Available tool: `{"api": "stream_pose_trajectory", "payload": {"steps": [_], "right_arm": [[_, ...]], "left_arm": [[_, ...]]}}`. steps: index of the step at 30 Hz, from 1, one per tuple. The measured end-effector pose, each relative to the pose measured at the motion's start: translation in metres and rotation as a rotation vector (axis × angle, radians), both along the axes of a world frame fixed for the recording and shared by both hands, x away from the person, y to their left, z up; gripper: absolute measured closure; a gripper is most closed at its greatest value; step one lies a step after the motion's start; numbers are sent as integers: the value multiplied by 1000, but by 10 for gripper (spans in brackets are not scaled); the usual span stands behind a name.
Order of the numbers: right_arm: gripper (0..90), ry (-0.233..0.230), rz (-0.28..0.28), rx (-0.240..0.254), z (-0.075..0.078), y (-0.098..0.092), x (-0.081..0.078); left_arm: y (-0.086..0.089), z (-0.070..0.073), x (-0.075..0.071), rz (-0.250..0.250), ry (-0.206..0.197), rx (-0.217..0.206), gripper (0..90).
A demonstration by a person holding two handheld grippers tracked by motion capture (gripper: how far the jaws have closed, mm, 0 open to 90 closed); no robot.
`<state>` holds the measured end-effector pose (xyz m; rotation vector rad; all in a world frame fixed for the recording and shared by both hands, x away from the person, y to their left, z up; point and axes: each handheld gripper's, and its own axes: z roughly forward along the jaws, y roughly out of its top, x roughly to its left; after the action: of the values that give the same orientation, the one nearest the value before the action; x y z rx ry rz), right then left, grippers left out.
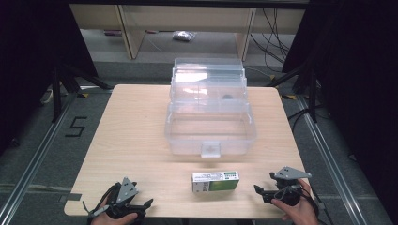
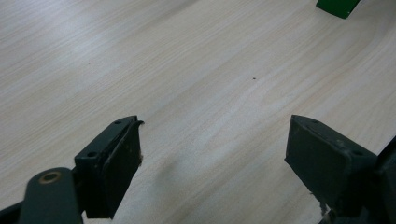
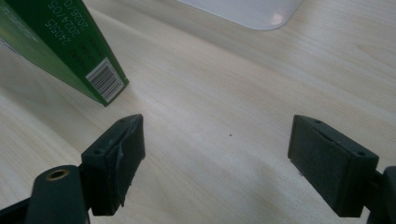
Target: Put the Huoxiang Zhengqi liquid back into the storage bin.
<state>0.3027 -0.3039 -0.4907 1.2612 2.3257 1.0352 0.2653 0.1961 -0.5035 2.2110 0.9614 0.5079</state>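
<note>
A green and white carton (image 1: 215, 181) lies flat near the table's front edge, between the two hands. My left gripper (image 1: 146, 207) rests at the front left corner, jaws wide apart over bare wood (image 2: 212, 154), and a corner of the green carton (image 2: 338, 7) shows far off. My right gripper (image 1: 263, 183) sits at the front right, open, pointing toward the carton. In the right gripper view its jaws stand wide (image 3: 217, 161) with nothing between them, and the carton's barcode end (image 3: 70, 51) lies just ahead on the left.
A clear plastic box (image 1: 210, 129) with its lid raised stands in the middle of the wooden table (image 1: 131, 136); its latch faces the carton. A corner of the clear box (image 3: 261, 11) shows in the right gripper view. Dark stands and cables flank the table.
</note>
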Motion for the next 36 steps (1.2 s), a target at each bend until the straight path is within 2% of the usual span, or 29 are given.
{"api": "stream_pose_trajectory", "payload": {"steps": [1,2,3,5,10,11,12,14,15,16,17,21,22,24,25,26,27,28,31,32,33,36], "right_arm": [[202,1,2,0,0,0,0],[204,-21,21,-20,0,-1,1],[204,-14,25,-16,0,-1,1],[204,-29,19,-29,2,-1,1],[205,-4,10,2,8,0,0],[204,-31,29,-15,9,-1,1],[204,-10,30,-5,12,1,0],[204,-33,66,-26,18,1,1],[205,-41,77,-31,21,3,0],[206,-27,99,-40,25,4,0],[211,-55,104,-52,26,6,0],[221,-40,143,-75,36,12,0],[221,-54,166,-85,38,12,1],[222,-49,171,-86,40,13,0],[223,-66,197,-98,43,16,0],[224,-59,205,-99,45,18,0],[224,-43,196,-97,47,21,-2],[224,-65,220,-114,49,21,0],[223,-53,237,-120,55,25,-1],[223,-38,251,-126,61,29,0],[223,-66,270,-138,63,31,1],[223,-56,295,-136,70,41,1]], "left_arm": [[-1,-1,0,7,-5,-5,177],[-1,-1,0,10,-6,-13,177],[-2,-1,0,16,-2,-23,177],[-1,-1,0,8,-4,-12,177],[0,0,0,-1,1,-17,177],[1,0,0,1,8,-14,177],[1,0,0,1,8,-14,177],[-2,-2,0,30,-5,-51,177],[1,0,1,6,5,-22,177],[1,0,1,6,5,-22,177],[1,0,1,5,6,-19,177],[1,-1,1,7,13,-25,177],[0,-1,1,5,10,-29,177],[0,-1,1,5,11,-30,178],[1,-1,1,2,11,-16,179],[1,-1,2,1,11,-14,179],[0,-2,2,16,3,-33,179],[0,-2,2,20,3,-37,179],[0,-2,2,21,3,-38,179],[-1,-3,2,25,-2,-53,179],[-1,-2,2,23,2,-43,179],[1,-1,2,6,8,-26,179]]}}
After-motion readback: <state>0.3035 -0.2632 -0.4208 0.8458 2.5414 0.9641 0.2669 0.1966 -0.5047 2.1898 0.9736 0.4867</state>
